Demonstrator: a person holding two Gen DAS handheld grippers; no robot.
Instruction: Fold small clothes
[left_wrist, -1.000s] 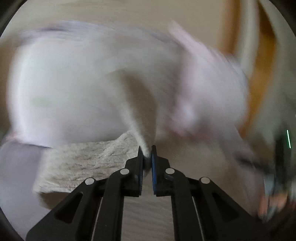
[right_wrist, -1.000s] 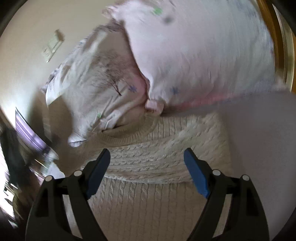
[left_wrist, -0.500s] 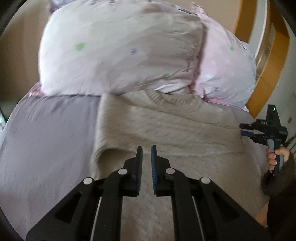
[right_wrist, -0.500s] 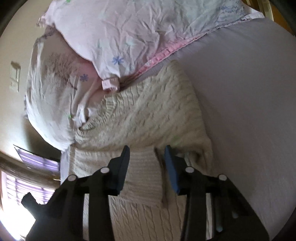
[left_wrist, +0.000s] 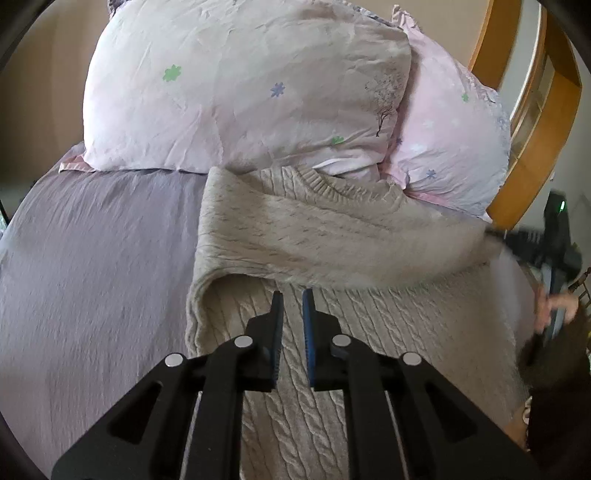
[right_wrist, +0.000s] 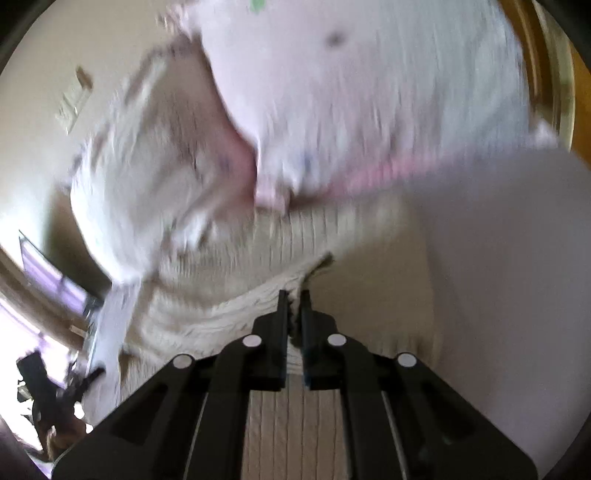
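A cream cable-knit sweater (left_wrist: 332, 251) lies on a bed covered by a grey-lilac sheet (left_wrist: 92, 266), its ribbed neckline touching two pale floral pillows (left_wrist: 236, 88) at the head of the bed. A sleeve is folded across its chest. The left hand-held gripper (left_wrist: 293, 306) hovers over the sweater's middle, just below that folded sleeve, its fingers nearly together with a thin gap and nothing between them. In the blurred right wrist view, the right hand-held gripper (right_wrist: 293, 314) is clamped on a bunched fold of the sweater (right_wrist: 258, 295), with knit fabric pinched between its fingers. From the left wrist view that gripper (left_wrist: 554, 251) shows at the sweater's right edge, motion-blurred, beside a wooden headboard (left_wrist: 532, 155). The pillows crowd the sweater's far edge.
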